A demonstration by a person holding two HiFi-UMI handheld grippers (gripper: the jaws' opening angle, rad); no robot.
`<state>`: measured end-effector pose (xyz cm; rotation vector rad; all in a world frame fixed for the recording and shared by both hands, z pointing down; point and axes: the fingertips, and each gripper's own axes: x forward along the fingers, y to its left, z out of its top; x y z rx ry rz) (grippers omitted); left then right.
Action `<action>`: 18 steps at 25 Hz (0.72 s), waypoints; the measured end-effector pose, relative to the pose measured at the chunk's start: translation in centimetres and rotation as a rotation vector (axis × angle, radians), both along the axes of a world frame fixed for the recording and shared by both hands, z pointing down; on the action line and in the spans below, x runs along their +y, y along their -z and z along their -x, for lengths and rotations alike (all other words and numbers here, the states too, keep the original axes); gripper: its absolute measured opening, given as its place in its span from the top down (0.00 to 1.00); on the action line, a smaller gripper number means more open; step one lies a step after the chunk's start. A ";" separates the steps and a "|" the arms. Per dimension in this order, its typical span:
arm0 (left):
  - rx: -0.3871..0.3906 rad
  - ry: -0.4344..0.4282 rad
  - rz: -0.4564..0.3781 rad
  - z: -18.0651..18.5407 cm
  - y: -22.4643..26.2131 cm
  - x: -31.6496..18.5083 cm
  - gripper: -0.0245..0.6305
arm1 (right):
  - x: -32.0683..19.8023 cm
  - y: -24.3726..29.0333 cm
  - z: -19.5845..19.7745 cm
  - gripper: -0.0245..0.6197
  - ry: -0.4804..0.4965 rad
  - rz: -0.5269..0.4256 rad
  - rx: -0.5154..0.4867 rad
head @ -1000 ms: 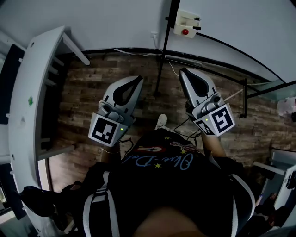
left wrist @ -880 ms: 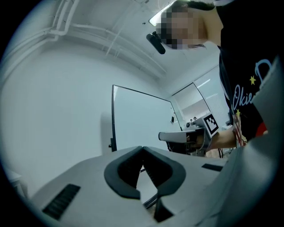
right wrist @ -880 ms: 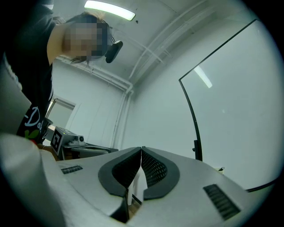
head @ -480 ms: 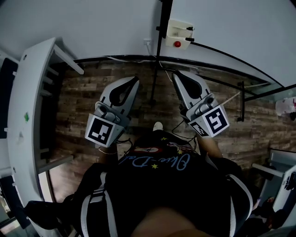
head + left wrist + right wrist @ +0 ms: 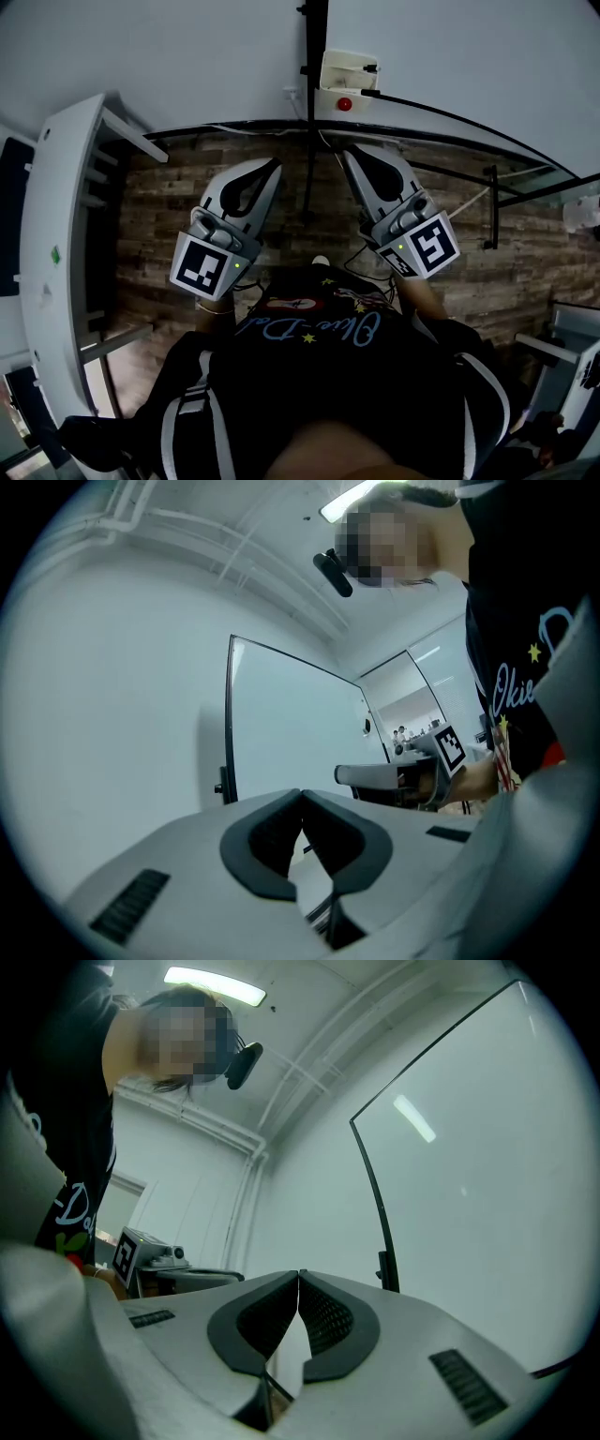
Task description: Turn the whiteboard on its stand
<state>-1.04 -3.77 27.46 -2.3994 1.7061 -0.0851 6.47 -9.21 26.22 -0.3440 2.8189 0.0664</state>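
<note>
The whiteboard (image 5: 469, 56) stands upright right ahead, a white panel in a thin black frame. Its black stand post (image 5: 314, 103) rises between my two grippers and carries a white bracket with a red button (image 5: 345, 75). My left gripper (image 5: 274, 161) is just left of the post, my right gripper (image 5: 347, 150) just right of it below the bracket. Both are shut with nothing between the jaws, and neither touches the board. The left gripper view shows the board (image 5: 300, 733) and its post (image 5: 228, 761) beyond the shut left gripper (image 5: 300, 794). Beyond the right gripper (image 5: 298, 1274), the right gripper view shows the board's edge (image 5: 375, 1204).
A white table (image 5: 56, 234) runs along the left. The floor (image 5: 178, 216) is wood planks with cables near the wall. Black stand legs (image 5: 492, 202) reach out at the right, and grey furniture (image 5: 572, 328) stands at the far right.
Both grippers have moved forward toward the stand post and whiteboard. The post and its white bracket now sit closer and more central in the head view. The jaws stayed shut.
</note>
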 end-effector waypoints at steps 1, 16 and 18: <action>0.001 0.001 0.001 0.0 0.0 -0.3 0.92 | -0.3 0.0 0.0 0.93 0.001 0.001 -0.002; 0.000 -0.041 0.013 -0.5 0.5 -3.5 0.92 | -2.3 0.0 -0.5 0.93 -0.023 0.006 -0.014; 0.004 -0.064 0.004 -0.6 0.6 -3.9 0.92 | -2.4 0.0 -0.5 0.93 -0.041 -0.002 -0.009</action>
